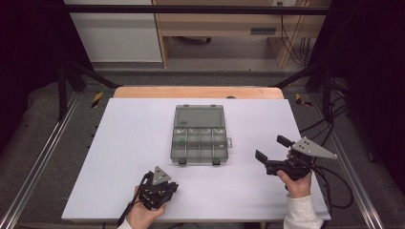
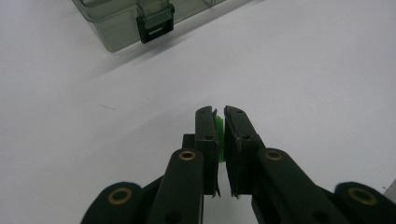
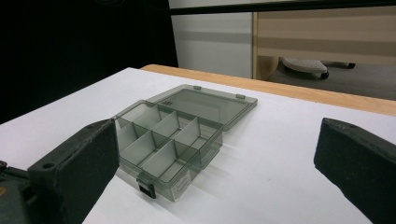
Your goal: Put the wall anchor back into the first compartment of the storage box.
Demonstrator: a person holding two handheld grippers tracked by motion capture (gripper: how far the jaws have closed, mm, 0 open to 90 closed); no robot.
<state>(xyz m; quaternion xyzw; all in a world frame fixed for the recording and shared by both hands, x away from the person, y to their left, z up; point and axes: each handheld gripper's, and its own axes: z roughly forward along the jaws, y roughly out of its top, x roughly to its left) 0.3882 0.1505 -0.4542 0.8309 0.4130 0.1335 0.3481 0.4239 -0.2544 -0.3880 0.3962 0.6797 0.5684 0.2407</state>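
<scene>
Left gripper view: small green piece (image 2: 219, 135) pinched between the left tool (image 2: 220, 112) tips.

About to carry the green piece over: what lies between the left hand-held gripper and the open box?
Only bare white table between the left hand-held gripper, holding the green piece, and the box; high view.

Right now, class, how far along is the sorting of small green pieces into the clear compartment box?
Done: the clear plastic compartment box lies open, one green piece inside. In hand: the left gripper pinches a small green piece. Left: carrying it to the box; the right gripper waits open.
</scene>
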